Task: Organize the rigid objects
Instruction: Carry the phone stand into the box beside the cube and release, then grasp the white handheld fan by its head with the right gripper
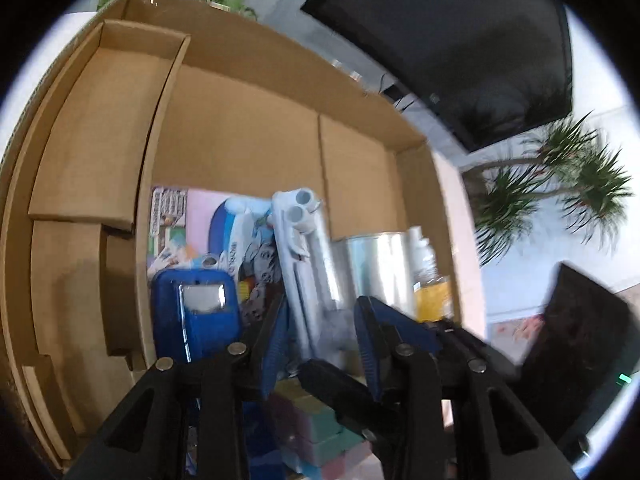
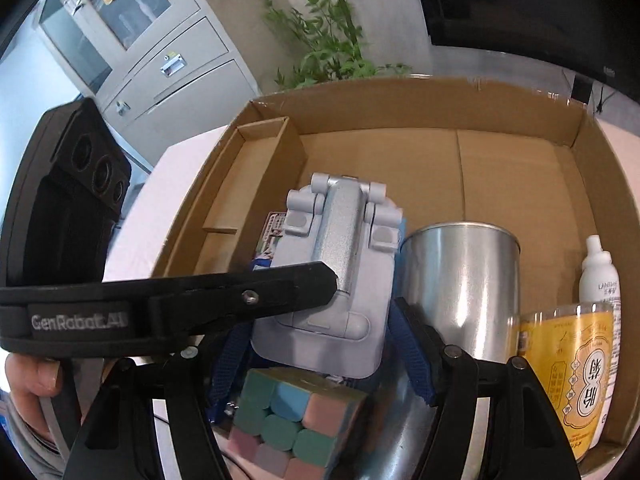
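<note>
A grey folded stand (image 2: 332, 280) hangs over the open cardboard box (image 2: 500, 184), held by both grippers. My right gripper (image 2: 320, 356) is shut on its lower end, a blue pad against each side edge. One black finger (image 2: 280, 288) of my left gripper lies across its face. In the left wrist view the stand (image 1: 308, 264) shows edge-on, and my left gripper (image 1: 322, 344) is shut on it. A pastel puzzle cube (image 2: 296, 420) sits just below the stand; what it rests on is hidden.
In the box stand a metal tin (image 2: 460, 288), a yellow-labelled jar (image 2: 572, 380) and a white bottle (image 2: 598, 272) at the right. A blue device with a screen (image 1: 196, 316) and a colourful pack (image 1: 180, 220) lie at the left. A cardboard insert (image 1: 104, 132) lines the left wall.
</note>
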### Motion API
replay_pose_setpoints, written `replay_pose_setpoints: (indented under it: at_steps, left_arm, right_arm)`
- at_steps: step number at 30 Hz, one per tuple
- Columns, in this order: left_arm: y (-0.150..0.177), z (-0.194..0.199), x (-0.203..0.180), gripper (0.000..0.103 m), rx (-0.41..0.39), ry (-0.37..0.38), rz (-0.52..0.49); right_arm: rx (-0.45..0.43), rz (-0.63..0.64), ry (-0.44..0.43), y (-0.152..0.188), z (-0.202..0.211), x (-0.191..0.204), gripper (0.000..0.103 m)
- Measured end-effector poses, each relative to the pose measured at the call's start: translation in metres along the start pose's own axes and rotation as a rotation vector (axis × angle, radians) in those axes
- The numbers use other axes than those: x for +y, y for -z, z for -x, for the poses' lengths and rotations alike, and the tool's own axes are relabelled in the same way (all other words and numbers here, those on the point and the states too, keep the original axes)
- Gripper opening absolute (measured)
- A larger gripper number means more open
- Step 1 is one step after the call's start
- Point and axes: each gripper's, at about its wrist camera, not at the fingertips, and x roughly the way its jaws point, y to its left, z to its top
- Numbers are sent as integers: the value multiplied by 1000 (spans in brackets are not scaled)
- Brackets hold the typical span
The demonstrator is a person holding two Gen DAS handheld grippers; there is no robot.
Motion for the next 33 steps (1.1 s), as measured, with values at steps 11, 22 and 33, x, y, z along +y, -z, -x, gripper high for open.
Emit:
replay_pose_setpoints:
  at_steps: [11,22,33]
  left_arm:
    - [67,95,-62,50,-249,-222,-199]
    - [197,215,-142,91,-505,-453,-357]
    - [288,91,30,76,-226,-207,82]
  right_arm:
    - [-154,30,40,56,75,-6,88]
    - [-227,157,-49,202,150,23,97]
    - [-53,241,-150,323,114,67,92]
